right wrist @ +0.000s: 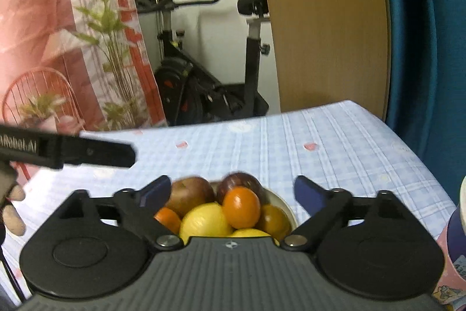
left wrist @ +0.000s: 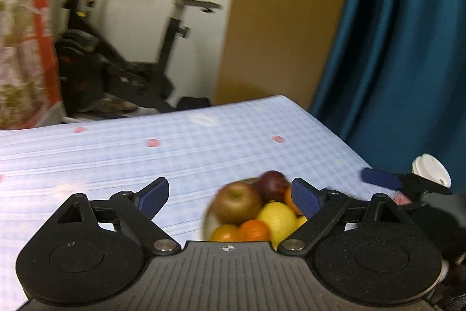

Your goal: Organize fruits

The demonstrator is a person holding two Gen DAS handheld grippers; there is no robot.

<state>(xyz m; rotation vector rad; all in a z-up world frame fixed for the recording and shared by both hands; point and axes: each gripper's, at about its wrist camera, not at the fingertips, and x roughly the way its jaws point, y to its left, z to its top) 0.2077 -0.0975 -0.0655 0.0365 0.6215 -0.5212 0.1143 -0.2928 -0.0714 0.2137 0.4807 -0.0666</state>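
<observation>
1. Your left gripper (left wrist: pixel 230 196) has its jaws spread wide and holds nothing; the view is blurred.
2. Your right gripper (right wrist: pixel 233 191) also has its jaws wide apart and empty.
3. The fruit sits heaped in a bowl (right wrist: pixel 284 204) on the checked counter (right wrist: pixel 335 142), just below and between the right jaws, and toward the right jaw of the left gripper.
4. On top lie a brownish apple (left wrist: pixel 236 203), a dark red apple (right wrist: pixel 240 181), an orange (right wrist: pixel 241 207) and a lemon (right wrist: pixel 205 219).
5. The fruit looks firm, round and smooth-skinned, so it will likely roll or slip. Take one piece across its widest middle, gently, to avoid bruising.
6. A lidded cup (left wrist: pixel 431 171) stands beyond the left gripper's right jaw.
</observation>
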